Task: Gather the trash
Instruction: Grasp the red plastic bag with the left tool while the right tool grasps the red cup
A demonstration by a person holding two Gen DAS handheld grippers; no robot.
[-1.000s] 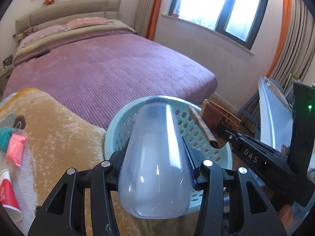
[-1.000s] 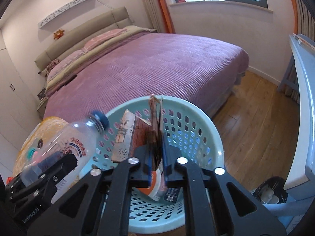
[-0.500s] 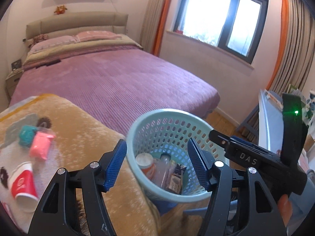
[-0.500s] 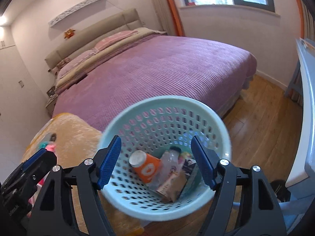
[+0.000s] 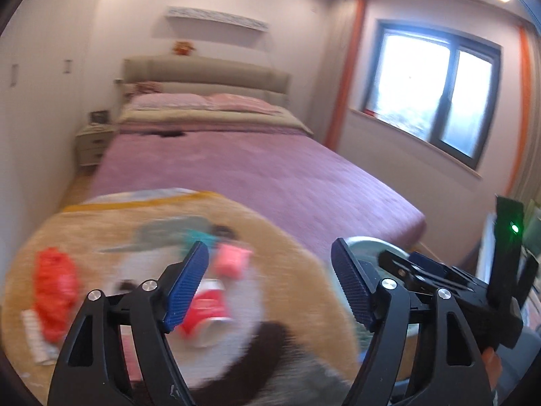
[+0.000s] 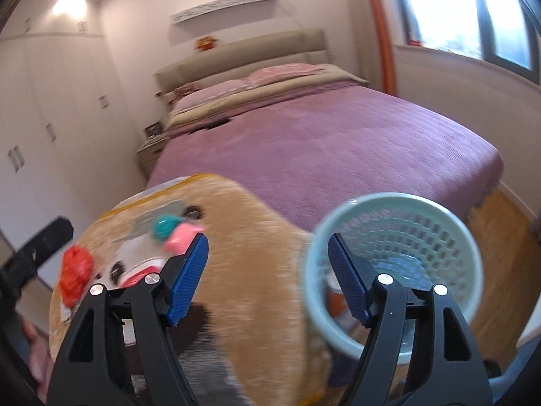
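Both views are motion-blurred. My left gripper [image 5: 270,284] is open and empty above the tan plush blanket [image 5: 287,291]. On the blanket lie a red paper cup [image 5: 206,308], a pink packet [image 5: 233,262], a teal lump [image 5: 199,235], a red crumpled bag [image 5: 54,291] and a white wrapper [image 5: 35,338]. My right gripper [image 6: 267,277] is open and empty, between the blanket [image 6: 250,253] and the pale green basket [image 6: 449,223], which holds trash. The basket rim [image 5: 368,242] shows behind my left gripper's right finger.
A purple bed [image 5: 257,176] with pillows fills the middle. A nightstand [image 5: 93,142] stands at its left, wardrobes [image 6: 37,128] on the left wall, a window [image 5: 436,91] at the right. Wooden floor [image 6: 503,243] lies beside the basket. The other gripper [image 5: 473,287] shows at the right.
Both grippers let their trash drop into the basket, opened, and swung left and up from the basket toward the blanket with the remaining litter.
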